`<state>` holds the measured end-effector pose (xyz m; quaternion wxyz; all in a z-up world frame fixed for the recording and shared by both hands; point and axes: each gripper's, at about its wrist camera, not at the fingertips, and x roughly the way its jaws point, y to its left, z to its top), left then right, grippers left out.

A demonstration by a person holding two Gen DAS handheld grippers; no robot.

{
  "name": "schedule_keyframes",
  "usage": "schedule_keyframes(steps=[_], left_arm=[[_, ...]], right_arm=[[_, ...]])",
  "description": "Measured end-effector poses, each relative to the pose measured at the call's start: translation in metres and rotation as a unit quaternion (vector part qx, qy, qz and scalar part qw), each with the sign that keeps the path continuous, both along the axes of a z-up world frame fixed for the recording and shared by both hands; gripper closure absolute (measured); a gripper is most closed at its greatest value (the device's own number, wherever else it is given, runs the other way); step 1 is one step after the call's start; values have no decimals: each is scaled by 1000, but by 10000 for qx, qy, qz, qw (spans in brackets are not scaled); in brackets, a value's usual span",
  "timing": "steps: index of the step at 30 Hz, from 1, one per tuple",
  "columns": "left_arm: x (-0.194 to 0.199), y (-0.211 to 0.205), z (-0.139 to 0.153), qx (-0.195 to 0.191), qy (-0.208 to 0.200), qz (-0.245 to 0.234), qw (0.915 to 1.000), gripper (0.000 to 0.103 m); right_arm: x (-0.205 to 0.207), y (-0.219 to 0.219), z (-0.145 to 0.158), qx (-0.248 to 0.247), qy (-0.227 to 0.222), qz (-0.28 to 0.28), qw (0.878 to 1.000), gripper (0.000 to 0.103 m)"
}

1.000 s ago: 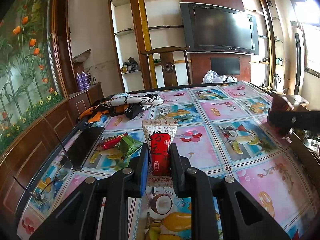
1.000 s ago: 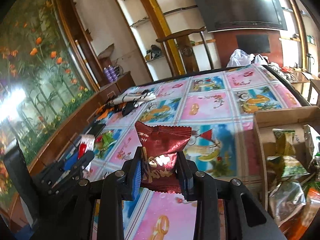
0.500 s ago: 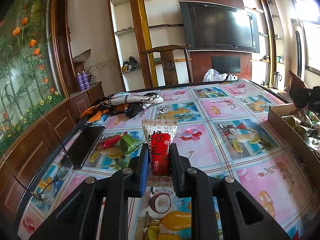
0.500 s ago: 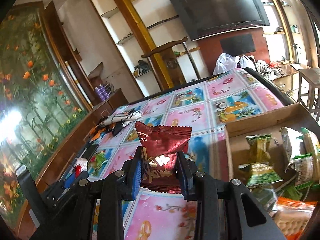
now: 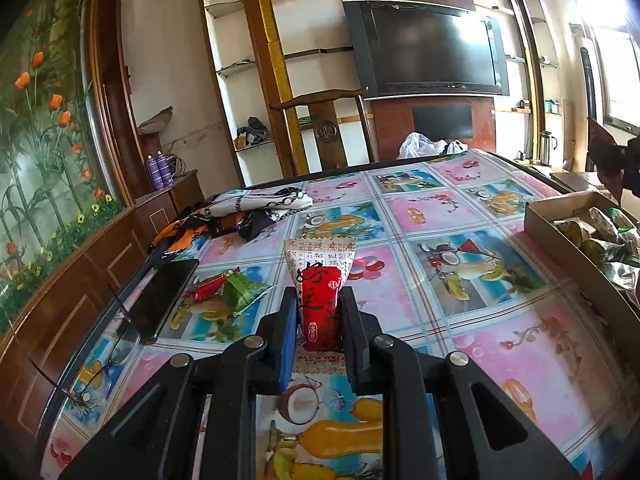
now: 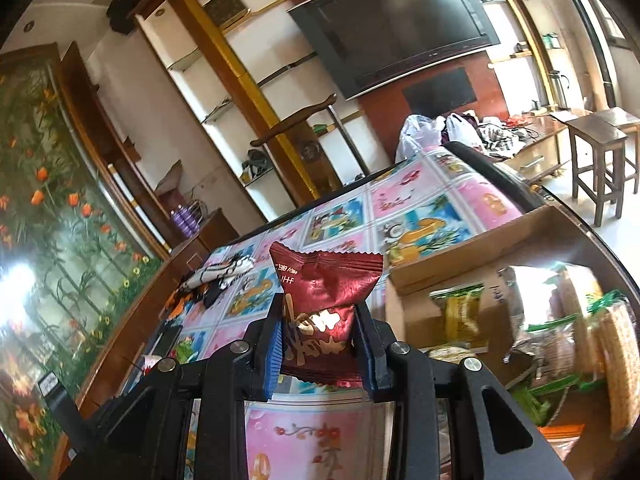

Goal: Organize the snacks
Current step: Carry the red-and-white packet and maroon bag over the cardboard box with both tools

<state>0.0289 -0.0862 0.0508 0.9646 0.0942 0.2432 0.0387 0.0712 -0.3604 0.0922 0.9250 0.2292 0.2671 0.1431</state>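
Left gripper [image 5: 318, 316]: black plastic frame, silver screw heads, blue pad at 9 o'clock. Right gripper [image 6: 318, 344]: same build, both pads ribbed blue.

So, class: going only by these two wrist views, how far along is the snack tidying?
Done: the cardboard box already holds several packets. In hand: the right gripper is shut on a dark red snack packet beside the box, and the left gripper is shut on a red and white packet. Left: a red candy and a green packet on the table beside a phone.
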Motion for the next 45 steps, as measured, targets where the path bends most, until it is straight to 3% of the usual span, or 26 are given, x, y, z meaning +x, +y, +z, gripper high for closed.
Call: schedule_keyframes(steps=[13,24,35,45], left_arm=[[-5,-60,12,-95,162,-666,9976,84],[-2,-142,30,-420,428,-1453,9876,84],[5,-218,19,-370,651,-1979,9774,84],[14,-255,1,-164,716,-2141,9740,84]], right_arm=[[-11,-62,2,435,-31,-561,9975,69],[-20,-105,1,648,7,-891,9939,69],[-14,-133,-16,655,544,-1186,9893,69],[-7,-147,-29,566,998,-1246,9856,69]])
